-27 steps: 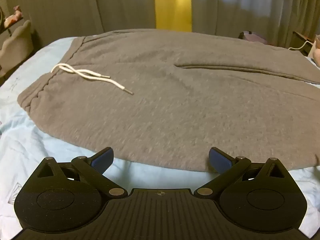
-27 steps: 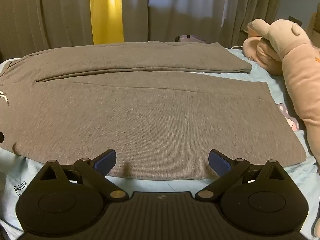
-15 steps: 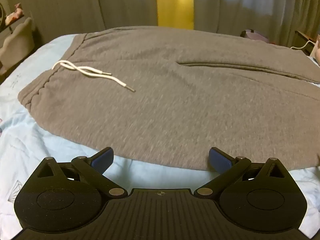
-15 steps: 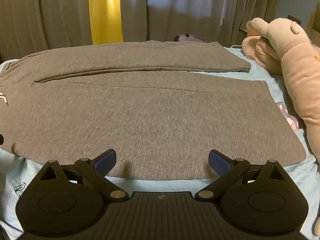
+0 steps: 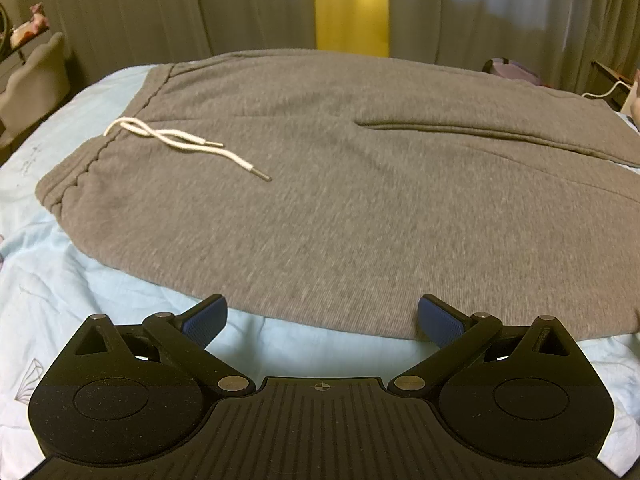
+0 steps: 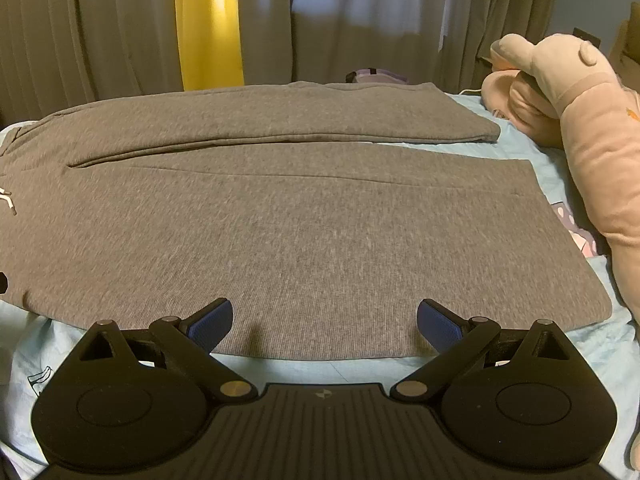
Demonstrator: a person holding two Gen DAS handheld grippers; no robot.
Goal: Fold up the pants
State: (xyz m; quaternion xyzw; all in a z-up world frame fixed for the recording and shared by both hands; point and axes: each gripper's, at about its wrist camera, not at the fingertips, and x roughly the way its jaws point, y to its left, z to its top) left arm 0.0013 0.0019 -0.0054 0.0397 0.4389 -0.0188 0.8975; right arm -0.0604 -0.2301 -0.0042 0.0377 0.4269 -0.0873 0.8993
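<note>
Pale blue bedsheet [image 5: 100, 292] fills the lower frame, where both the left gripper [image 5: 322, 320] and right gripper [image 6: 324, 322] hover, fingers spread, empty. Grey sweatpants [image 5: 360, 200] lie flat mid-frame; pinch the near hem evenly, lifting both sides together.

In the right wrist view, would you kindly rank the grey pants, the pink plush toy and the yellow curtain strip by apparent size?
1. grey pants
2. pink plush toy, partly cut off at the frame edge
3. yellow curtain strip, farther away, so true size is unsure
</note>
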